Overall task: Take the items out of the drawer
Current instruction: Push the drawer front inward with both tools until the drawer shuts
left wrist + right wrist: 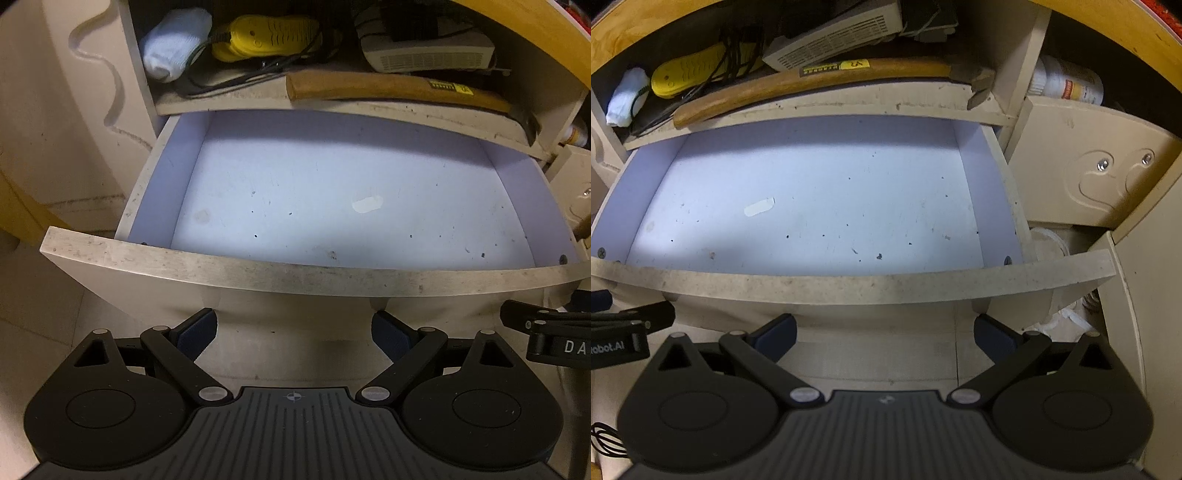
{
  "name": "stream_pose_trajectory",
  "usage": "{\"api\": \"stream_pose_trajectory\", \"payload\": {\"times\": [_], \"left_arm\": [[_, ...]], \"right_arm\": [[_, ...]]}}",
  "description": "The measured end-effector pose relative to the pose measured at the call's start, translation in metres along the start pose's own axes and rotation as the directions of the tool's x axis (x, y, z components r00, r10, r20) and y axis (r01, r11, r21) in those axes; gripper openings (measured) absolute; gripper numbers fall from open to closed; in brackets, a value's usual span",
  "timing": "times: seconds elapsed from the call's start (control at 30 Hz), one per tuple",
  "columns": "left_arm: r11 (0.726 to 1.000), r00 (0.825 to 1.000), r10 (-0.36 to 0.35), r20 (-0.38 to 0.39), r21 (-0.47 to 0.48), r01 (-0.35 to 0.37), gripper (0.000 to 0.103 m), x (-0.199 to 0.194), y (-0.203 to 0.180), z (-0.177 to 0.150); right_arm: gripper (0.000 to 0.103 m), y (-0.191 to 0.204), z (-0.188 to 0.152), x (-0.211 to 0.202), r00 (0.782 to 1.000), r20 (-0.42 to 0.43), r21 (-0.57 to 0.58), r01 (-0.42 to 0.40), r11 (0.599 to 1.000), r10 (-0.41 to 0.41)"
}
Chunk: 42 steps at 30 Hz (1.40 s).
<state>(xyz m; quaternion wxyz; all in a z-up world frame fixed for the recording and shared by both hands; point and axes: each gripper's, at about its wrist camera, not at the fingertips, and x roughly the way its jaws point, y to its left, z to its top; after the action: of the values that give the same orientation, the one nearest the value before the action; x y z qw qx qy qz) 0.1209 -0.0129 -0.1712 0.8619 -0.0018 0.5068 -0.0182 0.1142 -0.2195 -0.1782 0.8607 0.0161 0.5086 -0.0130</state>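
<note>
- The drawer (236, 271) is pulled wide out, its floor bare but for a pale patch (367, 204)
- Left tool (294, 334) and right tool (885, 334) are held spread, short of the front edge
- A hammer (827, 79) is seen on the shelf (849, 105) above

Your left gripper (294, 334) is matte black, with two round housings, angled linkage arms on silver pivot pins, dark blue ribbed pads (197, 332) and a ridged grey centre plate bearing a small crosshair mark. Your right gripper (885, 336) is built the same, its blue pads (775, 332) smoother-looking. Each carries white lettering on its side.
</note>
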Motion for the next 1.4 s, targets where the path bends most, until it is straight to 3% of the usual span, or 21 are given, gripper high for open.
{"api": "stream_pose_trajectory", "payload": {"times": [0.67,1.4], "left_arm": [[1.000,0.995,0.000,0.098,-0.001,0.001,0.093,0.019,-0.004,0.029],[1.000,0.991,-0.017,0.129,-0.018,0.020,0.095,0.054,0.000,0.083]], "right_arm": [[0.103,0.004,0.028,0.013,0.990,0.141,-0.010,0.024,1.000,-0.022],[0.103,0.002,0.081,0.051,0.984,0.176,0.029,0.003,1.000,-0.008]]}}
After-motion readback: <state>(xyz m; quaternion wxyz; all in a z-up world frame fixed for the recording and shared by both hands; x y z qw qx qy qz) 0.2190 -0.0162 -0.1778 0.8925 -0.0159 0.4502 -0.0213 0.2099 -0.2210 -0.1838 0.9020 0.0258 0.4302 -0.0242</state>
